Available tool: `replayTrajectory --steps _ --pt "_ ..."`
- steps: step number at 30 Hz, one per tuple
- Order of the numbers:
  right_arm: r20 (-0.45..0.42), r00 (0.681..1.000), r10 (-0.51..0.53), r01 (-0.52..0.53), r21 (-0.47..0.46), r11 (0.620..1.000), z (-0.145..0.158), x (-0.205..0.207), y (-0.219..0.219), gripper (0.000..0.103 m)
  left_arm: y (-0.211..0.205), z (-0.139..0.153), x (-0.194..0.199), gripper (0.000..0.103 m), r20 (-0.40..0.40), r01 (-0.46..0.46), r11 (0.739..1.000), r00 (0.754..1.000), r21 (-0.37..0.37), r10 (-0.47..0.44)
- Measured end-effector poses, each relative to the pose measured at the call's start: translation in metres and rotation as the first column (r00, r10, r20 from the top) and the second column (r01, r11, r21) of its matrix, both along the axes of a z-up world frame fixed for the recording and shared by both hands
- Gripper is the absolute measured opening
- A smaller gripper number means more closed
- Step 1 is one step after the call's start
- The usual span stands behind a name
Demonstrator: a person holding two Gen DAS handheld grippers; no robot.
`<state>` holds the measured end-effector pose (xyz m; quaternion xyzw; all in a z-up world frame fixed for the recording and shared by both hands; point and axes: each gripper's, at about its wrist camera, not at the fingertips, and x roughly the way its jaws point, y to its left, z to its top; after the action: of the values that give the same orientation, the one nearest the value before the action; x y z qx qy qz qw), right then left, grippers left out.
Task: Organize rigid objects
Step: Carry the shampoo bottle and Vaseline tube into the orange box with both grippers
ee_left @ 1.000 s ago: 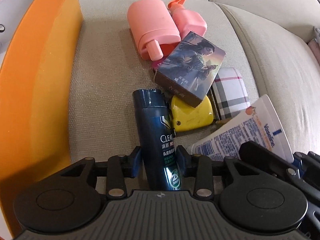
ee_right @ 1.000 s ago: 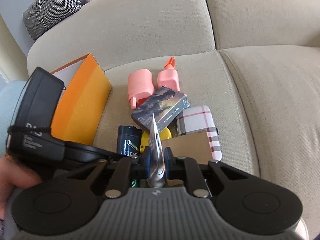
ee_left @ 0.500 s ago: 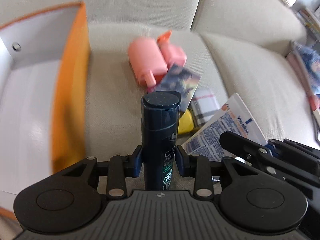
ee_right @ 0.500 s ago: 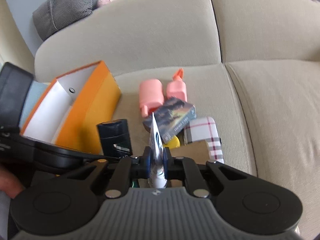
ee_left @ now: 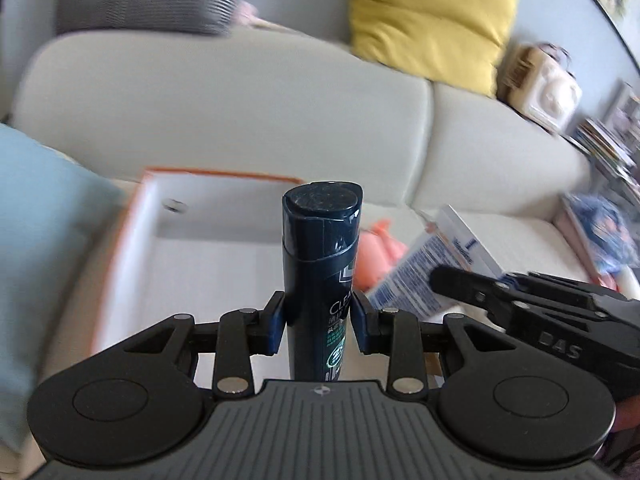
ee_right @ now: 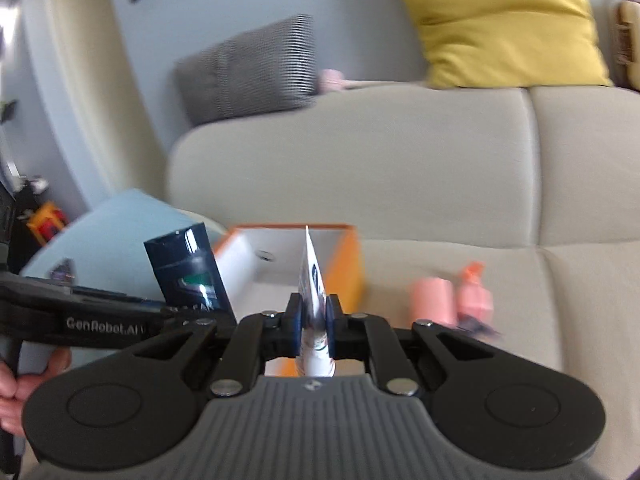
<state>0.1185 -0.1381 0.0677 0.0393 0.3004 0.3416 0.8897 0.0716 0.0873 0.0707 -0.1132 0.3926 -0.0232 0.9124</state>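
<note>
Left tool (ee_left: 319, 322) clamps shampoo bottle (ee_left: 320, 264); right tool (ee_right: 314, 330) clamps tube (ee_right: 314, 304).

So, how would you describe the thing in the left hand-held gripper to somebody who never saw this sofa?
On the beige sofa stands an open orange box with a white inside. In front of it the left hand-held gripper holds an upright dark blue bottle. Unlike the flat white tube in the right hand-held gripper, it is round, dark and has a flip cap.

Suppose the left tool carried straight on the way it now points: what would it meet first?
Probably the open orange box. The left tool, shut on the dark shampoo bottle, points over the box's white floor, so the bottle would likely arrive there first; motion blur leaves depth uncertain.
</note>
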Motion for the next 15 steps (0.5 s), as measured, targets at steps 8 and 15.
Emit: replayTrajectory --steps 8,15 --pt "-0.088 0.984 0.158 -0.16 -0.022 0.987 -0.012 0.004 0.081 0.011 0.063 -0.029 -0.008 0.038 -0.074 -0.074 0.997 0.994 0.022 0.075" --pt "-0.143 0.974 0.177 -0.194 -0.121 0.973 -0.041 0.04 0.129 0.011 0.088 -0.047 0.04 0.038 -0.055 0.062 0.996 0.997 0.068 -0.058"
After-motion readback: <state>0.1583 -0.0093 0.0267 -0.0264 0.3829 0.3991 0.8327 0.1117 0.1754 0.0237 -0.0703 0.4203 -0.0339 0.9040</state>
